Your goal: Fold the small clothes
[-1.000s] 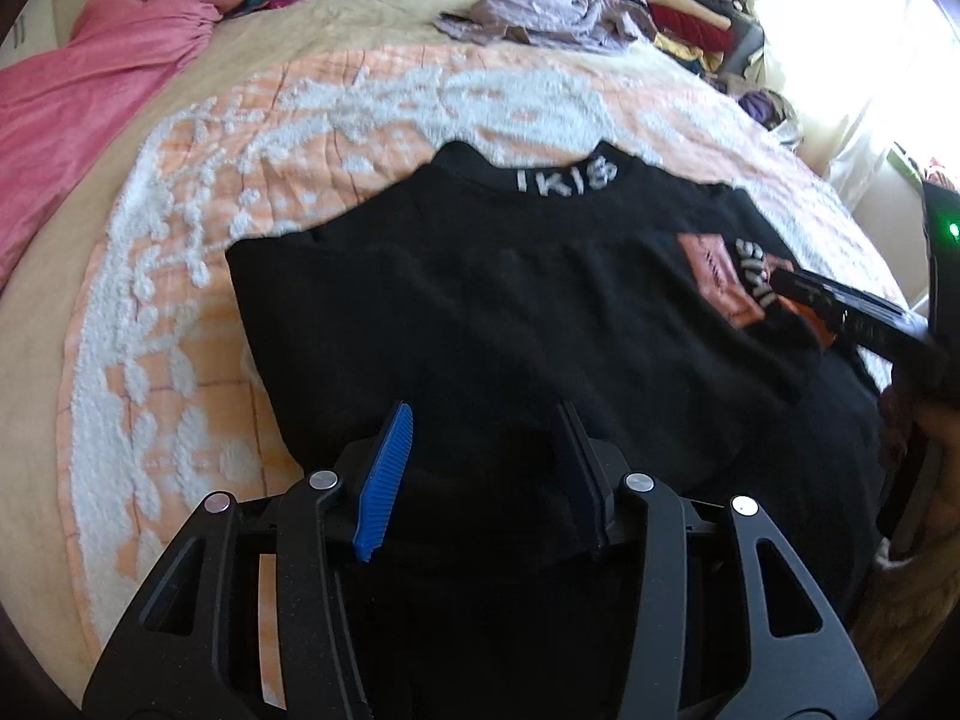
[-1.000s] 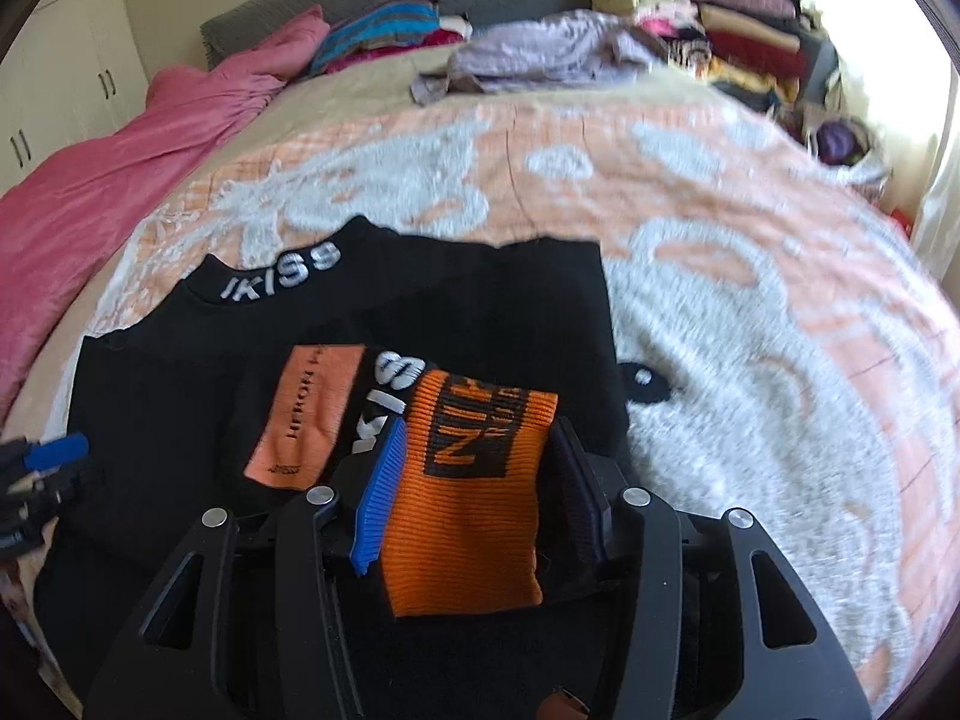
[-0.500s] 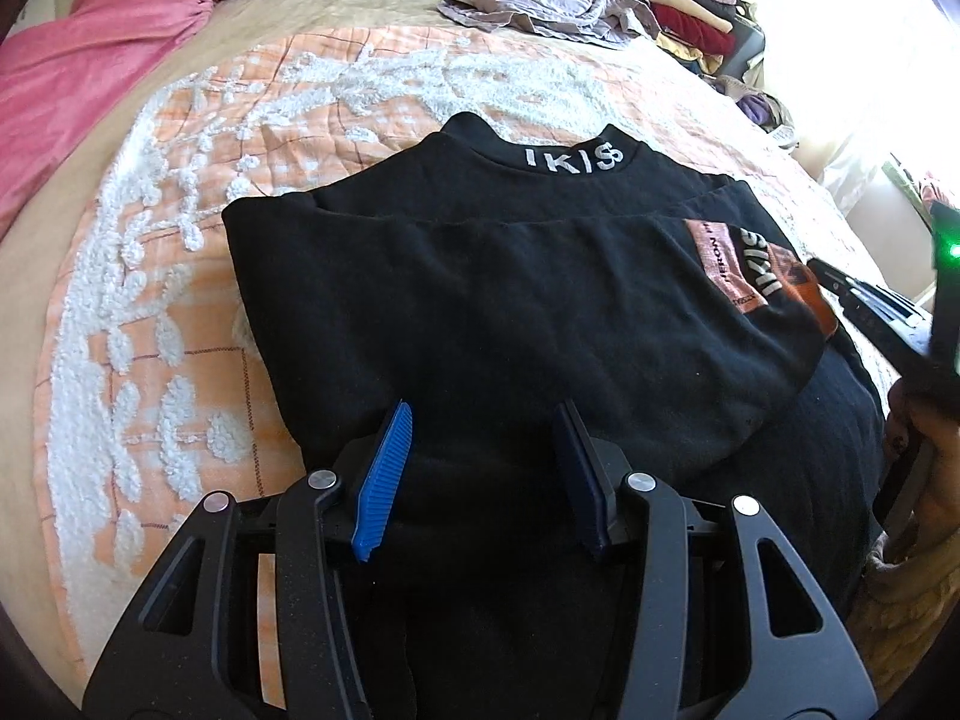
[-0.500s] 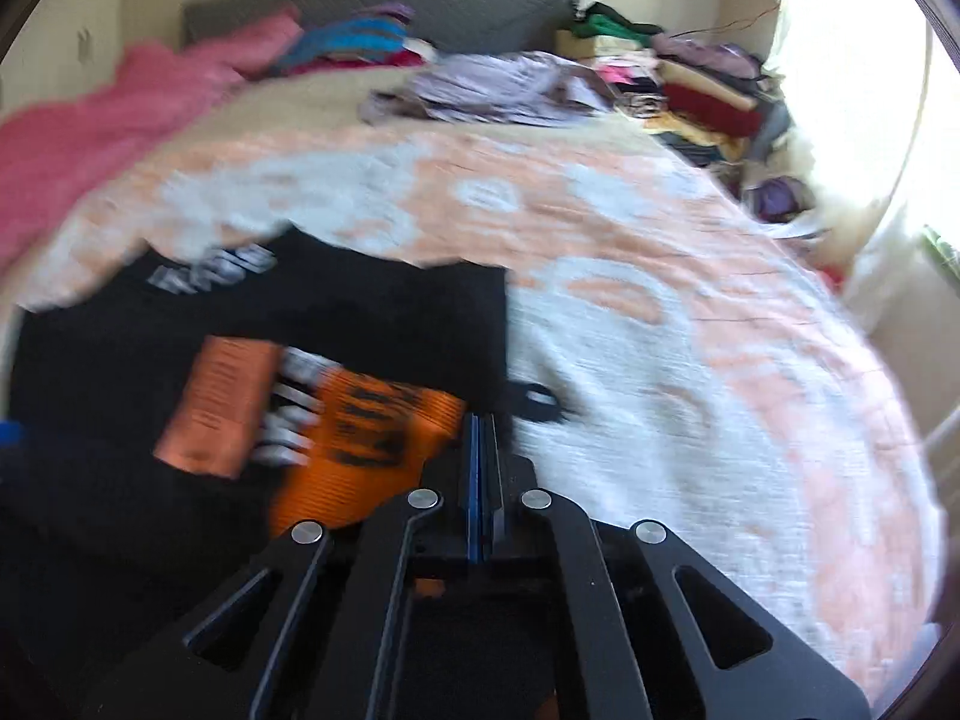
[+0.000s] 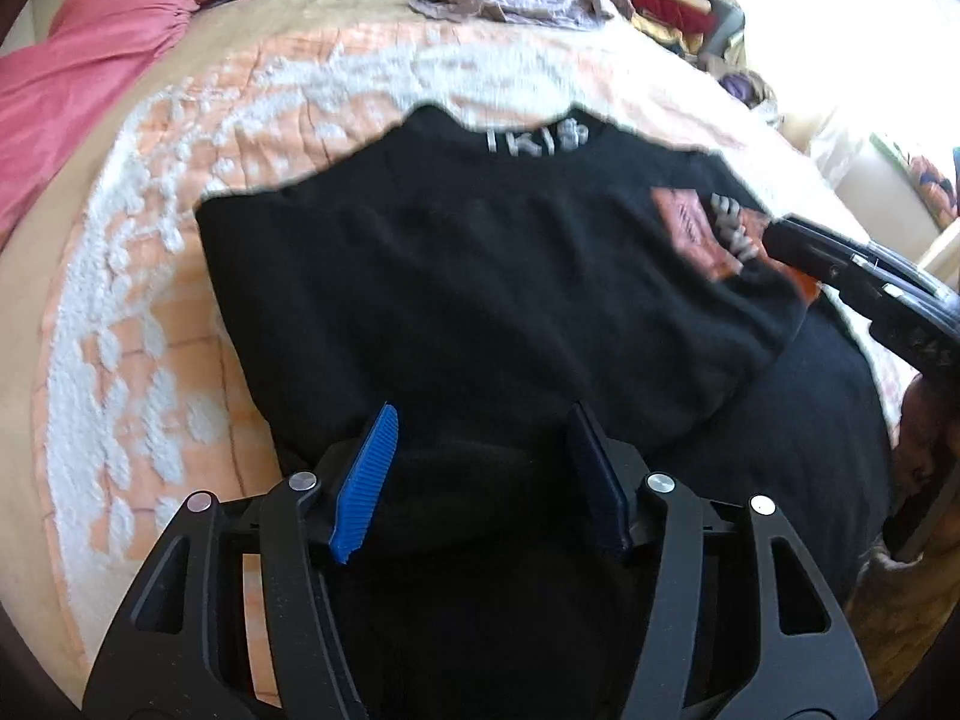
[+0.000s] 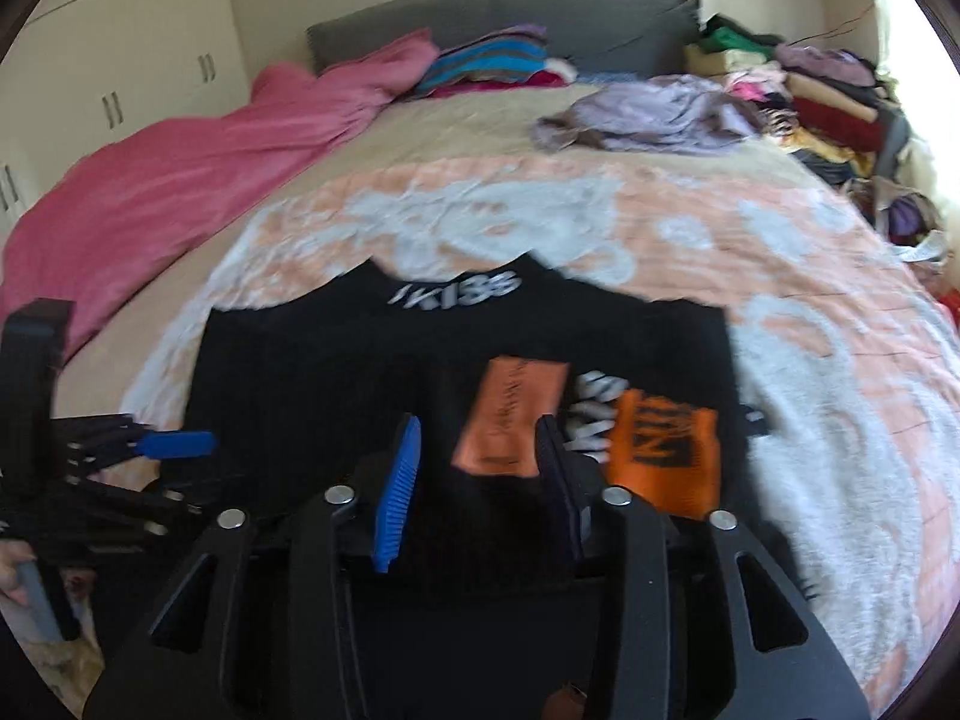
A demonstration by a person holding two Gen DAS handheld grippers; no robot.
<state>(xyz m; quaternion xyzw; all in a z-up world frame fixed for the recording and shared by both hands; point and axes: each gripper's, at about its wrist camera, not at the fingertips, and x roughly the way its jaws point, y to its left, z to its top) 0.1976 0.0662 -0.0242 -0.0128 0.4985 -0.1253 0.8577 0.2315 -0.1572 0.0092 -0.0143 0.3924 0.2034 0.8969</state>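
A black sweater (image 5: 480, 276) with white lettering on its collar (image 5: 534, 141) lies flat on the orange and white bedspread (image 5: 150, 300). One sleeve is folded across its front, showing an orange patch (image 6: 516, 414) and an orange cuff (image 6: 663, 450). My left gripper (image 5: 485, 414) hovers over the sweater's near hem. Its jaws are opening, with a low hump of black cloth between them that the pads do not press. My right gripper (image 6: 480, 423) is above the sweater's middle, its jaws opening with only cloth below; the cuff lies to its right.
A pink blanket (image 6: 210, 168) covers the bed's left side. A crumpled lilac garment (image 6: 654, 114) and a stack of folded clothes (image 6: 828, 96) sit at the far right, by the grey headboard (image 6: 510, 12). White wardrobe doors (image 6: 120, 60) stand to the left.
My right gripper snapped shut, then parted again while shifting left and rising; the orange cuff once between its fingers now lies to its right. My left jaws widened a little.
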